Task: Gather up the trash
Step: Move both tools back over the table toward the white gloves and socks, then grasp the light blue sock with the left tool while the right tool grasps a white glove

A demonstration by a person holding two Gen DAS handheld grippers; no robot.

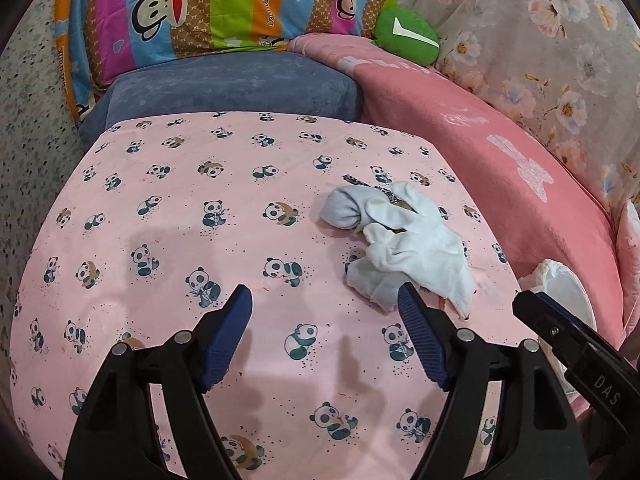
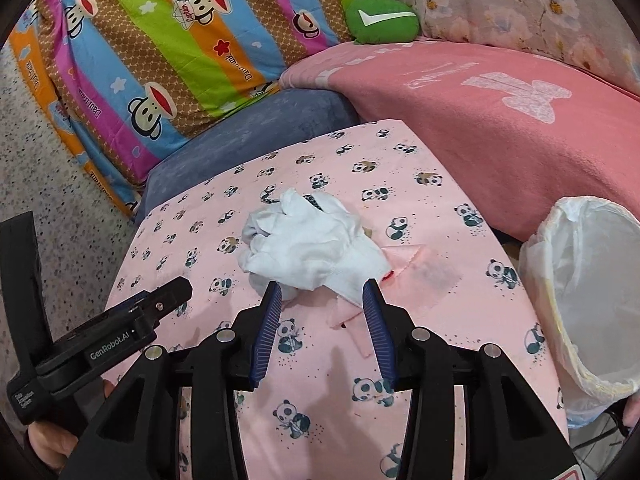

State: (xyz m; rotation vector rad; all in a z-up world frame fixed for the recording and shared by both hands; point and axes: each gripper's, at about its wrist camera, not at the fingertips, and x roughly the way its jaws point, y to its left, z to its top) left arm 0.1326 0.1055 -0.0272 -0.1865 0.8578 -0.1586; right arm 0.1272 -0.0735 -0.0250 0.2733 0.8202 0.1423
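A crumpled pile of white tissue [image 1: 404, 240] lies on the pink panda-print cloth [image 1: 200, 208], with a dark patterned scrap under it. It also shows in the right wrist view [image 2: 308, 248]. My left gripper [image 1: 326, 300] is open and empty, just short of the tissue, its right finger near the pile's edge. My right gripper [image 2: 320, 292] is open and empty, with its fingertips at the near edge of the tissue. A bin lined with a white bag [image 2: 588, 300] stands at the right of the cloth.
A pink blanket [image 2: 500, 128] lies to the right, a blue-grey cushion [image 1: 240, 88] behind. A striped monkey-print pillow [image 2: 160, 60], a green plush [image 2: 380, 20] and floral fabric [image 1: 540, 40] line the back. Pink paper scraps [image 2: 404, 258] lie by the tissue.
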